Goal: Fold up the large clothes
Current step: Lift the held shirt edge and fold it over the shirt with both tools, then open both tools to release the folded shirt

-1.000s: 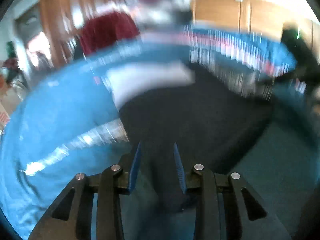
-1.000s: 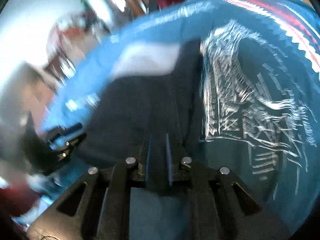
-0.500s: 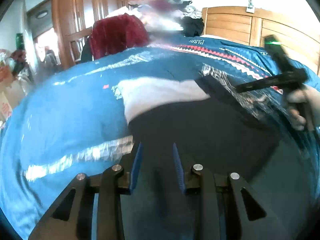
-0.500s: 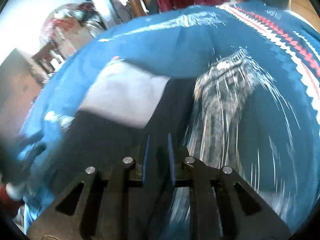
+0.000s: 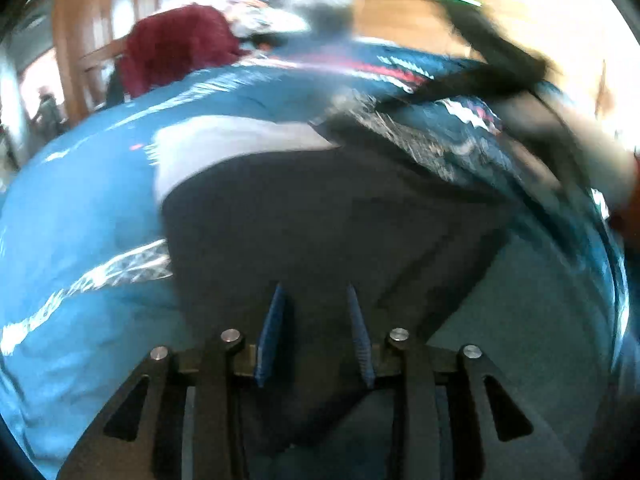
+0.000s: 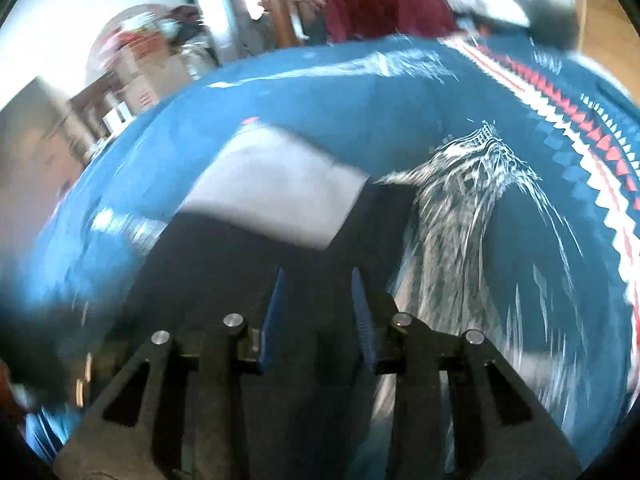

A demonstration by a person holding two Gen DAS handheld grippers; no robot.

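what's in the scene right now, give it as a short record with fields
surface: blue bedspread with a red and white zigzag band
garment: dark garment with a pale grey panel, spread on the bedspread
left tool: jaws apart, dark cloth lying between them
right tool: jaws apart, dark cloth between them
background: dark red cloth behind the bed, wooden headboard
image quality: both views blurred by motion
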